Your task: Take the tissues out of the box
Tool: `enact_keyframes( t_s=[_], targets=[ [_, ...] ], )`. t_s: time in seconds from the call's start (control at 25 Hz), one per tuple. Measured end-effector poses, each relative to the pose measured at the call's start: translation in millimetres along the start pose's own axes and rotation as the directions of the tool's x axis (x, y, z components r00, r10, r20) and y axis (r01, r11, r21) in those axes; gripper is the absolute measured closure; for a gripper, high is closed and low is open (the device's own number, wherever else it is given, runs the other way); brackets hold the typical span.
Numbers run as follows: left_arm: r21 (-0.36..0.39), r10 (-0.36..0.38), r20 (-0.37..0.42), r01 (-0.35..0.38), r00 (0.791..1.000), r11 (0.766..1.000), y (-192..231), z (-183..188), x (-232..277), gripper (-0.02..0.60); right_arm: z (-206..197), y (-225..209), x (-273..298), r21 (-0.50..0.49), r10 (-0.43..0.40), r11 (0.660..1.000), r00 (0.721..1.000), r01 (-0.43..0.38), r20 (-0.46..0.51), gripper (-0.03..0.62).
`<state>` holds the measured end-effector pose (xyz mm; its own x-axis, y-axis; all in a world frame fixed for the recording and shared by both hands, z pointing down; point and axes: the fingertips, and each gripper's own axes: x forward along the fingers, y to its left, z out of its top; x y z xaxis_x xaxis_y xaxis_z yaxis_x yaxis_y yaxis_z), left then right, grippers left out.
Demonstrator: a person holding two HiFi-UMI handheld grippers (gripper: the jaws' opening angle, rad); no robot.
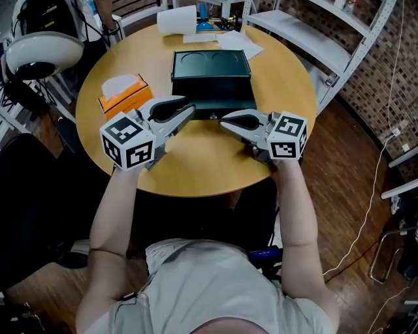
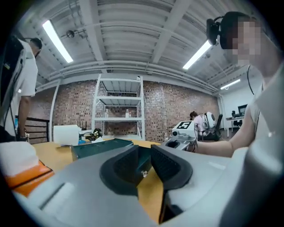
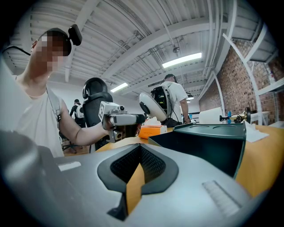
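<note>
Both empty over the table (image 1: 209,163) edge: left hand-held gripper (image 1: 190,110) slightly parted, right hand-held gripper (image 1: 224,121) closed.

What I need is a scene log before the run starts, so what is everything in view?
table: one, light wood, round, under everything
green box: one, dark green, table centre
tissue box: one, orange, left of the green box
tissue: one showing, white, sticking out of the tissue box top
paper roll: one, white, table's far edge
loose sheets: a few, white, far right of the table
shelving: one, white, right of the table
left gripper: one, grey, jaws apart, empty, near the tissue box
right gripper: one, grey, jaws together, empty, before the green box
</note>
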<state>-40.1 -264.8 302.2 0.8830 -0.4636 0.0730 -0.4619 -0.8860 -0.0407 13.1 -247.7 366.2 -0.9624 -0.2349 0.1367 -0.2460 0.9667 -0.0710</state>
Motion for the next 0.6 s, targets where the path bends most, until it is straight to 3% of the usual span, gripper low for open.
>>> enact_keyframes(
  t_s=[0.36, 0.44, 0.6],
  targets=[
    [-0.072, -0.139, 0.095, 0.146, 0.986, 0.987, -40.9, -20.8, 24.3, 0.529, 0.5, -1.6, 0.5, 0.004, 0.0, 1.0, 1.0, 0.0, 0.0, 0.592],
    [-0.068, -0.145, 0.093, 0.151, 0.985, 0.986, -42.3, -24.7, 25.1, 0.581, 0.2, -2.8, 0.5, 0.005, 0.0, 1.0, 1.0, 0.0, 0.0, 0.592],
    [-0.041, -0.171, 0.05, 0.173, 0.984, 0.984, -49.0, -31.4, 26.6, 0.58, -0.1, -1.8, -2.1, 0.001, -0.001, 1.0, 1.0, 0.001, 0.0, 0.592]
  ],
)
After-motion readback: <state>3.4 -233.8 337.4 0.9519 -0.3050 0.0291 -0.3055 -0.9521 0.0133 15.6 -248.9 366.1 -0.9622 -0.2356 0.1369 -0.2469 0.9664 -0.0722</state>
